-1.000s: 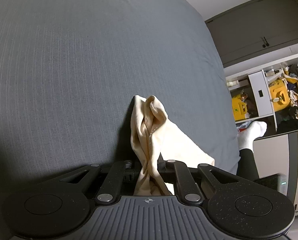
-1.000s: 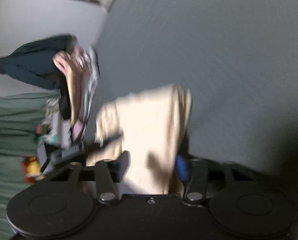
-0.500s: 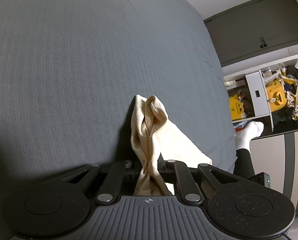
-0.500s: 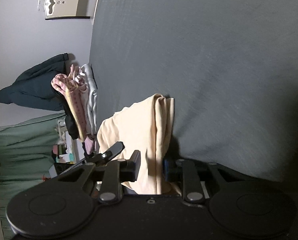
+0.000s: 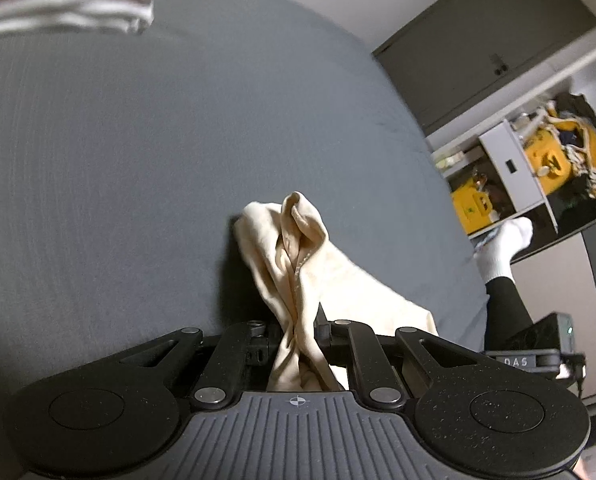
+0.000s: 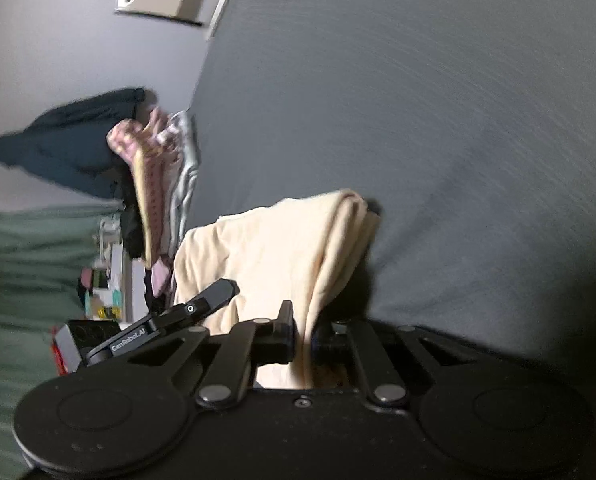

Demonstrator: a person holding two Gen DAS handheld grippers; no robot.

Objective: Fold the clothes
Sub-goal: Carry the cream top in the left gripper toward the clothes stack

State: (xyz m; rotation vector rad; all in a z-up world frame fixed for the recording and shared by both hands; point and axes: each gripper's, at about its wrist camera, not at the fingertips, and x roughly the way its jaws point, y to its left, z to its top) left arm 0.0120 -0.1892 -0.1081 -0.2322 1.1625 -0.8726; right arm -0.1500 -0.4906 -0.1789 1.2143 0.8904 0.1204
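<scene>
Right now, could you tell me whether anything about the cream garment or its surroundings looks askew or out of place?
The cream garment is bunched and twisted where the left gripper and right gripper clamp it, not flat. Beside the grey surface, a clothes pile looks heaped, unfolded.

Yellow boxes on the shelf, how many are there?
2. One yellow box sits in the shelf's left cubby, and another yellow box sits in the right cubby with pale cords draped over it. More may be hidden behind the dark clothes there.
</scene>
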